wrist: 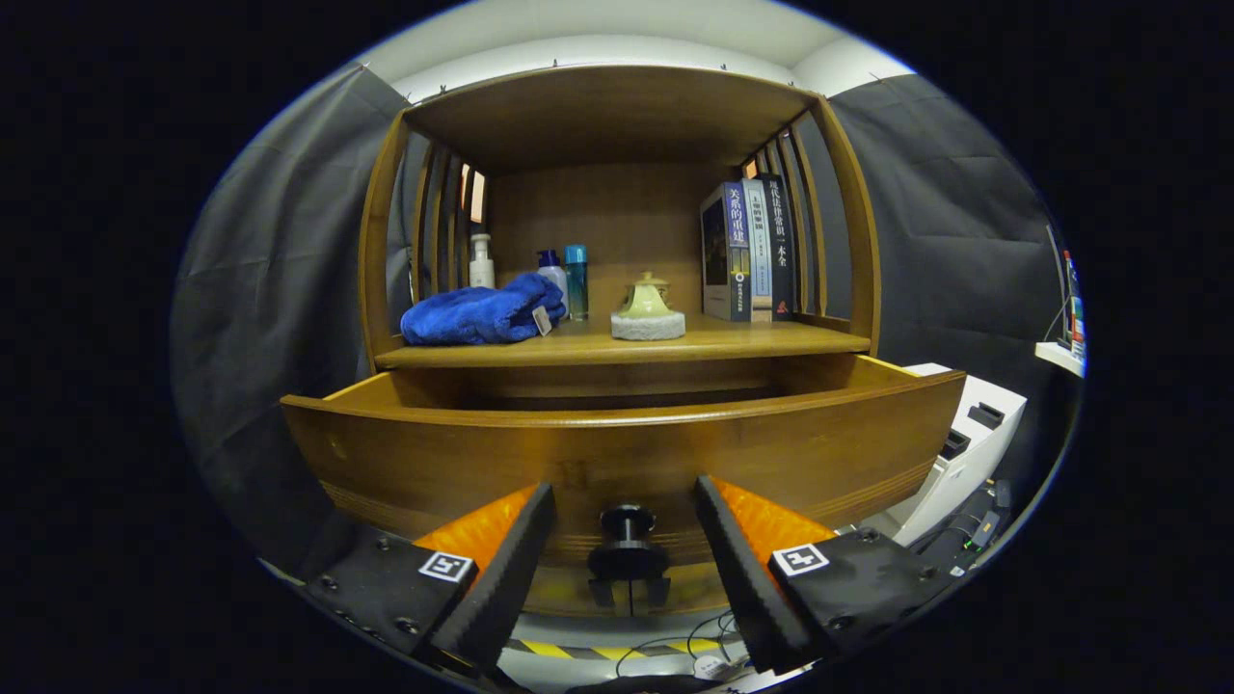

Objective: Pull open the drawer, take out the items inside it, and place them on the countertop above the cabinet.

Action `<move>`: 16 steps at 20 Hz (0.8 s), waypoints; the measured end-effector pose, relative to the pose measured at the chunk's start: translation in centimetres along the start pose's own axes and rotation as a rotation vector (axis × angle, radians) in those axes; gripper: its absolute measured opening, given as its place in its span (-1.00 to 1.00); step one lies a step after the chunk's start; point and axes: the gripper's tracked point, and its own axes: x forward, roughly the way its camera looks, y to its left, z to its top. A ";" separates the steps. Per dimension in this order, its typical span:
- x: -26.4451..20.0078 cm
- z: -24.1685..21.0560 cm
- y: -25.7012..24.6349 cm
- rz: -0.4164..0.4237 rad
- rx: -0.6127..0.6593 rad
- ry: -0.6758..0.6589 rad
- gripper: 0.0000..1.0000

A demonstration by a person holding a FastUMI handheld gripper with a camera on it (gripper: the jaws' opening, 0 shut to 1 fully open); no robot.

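dark cloth walls close in around a wooden cabinet [617, 241], on whose countertop [627, 345], mid-frame, sit a blue towel [479, 313], three bottles [564, 275] partly hidden behind it, a small lidded pot [648, 306] and upright books [750, 251]. below it the drawer [627, 453] stands pulled out, its front panel hiding whatever lies inside. at lower centre the gripper [625, 554] has its fingers spread wide on either side of the drawer's dark knob [628, 545], touching nothing, while a white box [964, 453] at lower right is cut off.

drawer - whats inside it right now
The drawer is pulled out, but its tall front panel hides the interior, so any contents cannot be seen. The gripper is open, fingers either side of the knob.
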 end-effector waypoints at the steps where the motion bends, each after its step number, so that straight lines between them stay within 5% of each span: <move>1: 0.7 0.2 0.1 0.000 0.003 -0.005 0.95; 16: 7.9 1.5 0.2 -0.011 -0.002 0.024 0.95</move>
